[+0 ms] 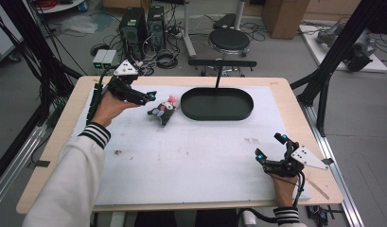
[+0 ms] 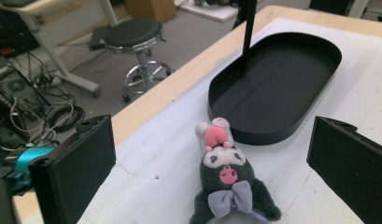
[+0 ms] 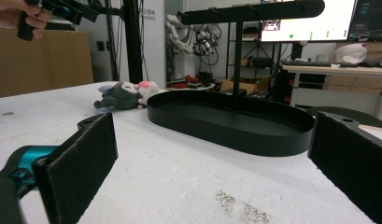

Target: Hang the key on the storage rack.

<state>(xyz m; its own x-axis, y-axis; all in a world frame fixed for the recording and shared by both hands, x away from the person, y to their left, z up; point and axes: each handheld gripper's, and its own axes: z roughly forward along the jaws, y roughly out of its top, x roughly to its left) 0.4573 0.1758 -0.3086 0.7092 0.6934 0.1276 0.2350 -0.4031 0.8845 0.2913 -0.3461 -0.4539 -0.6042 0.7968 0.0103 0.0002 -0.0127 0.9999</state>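
Note:
A small dark plush toy (image 1: 162, 112) with a pink hat and a lilac bow lies on the white mat, just left of a black oval tray (image 1: 217, 115). My left gripper (image 1: 151, 97) hovers open above and to the left of the toy, jaws pointing at it. In the left gripper view the plush toy (image 2: 228, 186) lies between and below the wide-apart jaws, with the tray (image 2: 282, 128) beyond. My right gripper (image 1: 271, 146) rests open near the table's front right corner, nothing in it. The right gripper view has the plush toy (image 3: 123, 97) far off, left of the tray (image 3: 235, 135).
A black T-shaped stand (image 1: 222, 64) rises from the tray's far side. The white mat (image 1: 181, 161) covers most of the wooden table (image 1: 49, 156). Beyond the far edge are a stool (image 1: 229, 40), computer towers (image 1: 141, 26) and cables on the floor.

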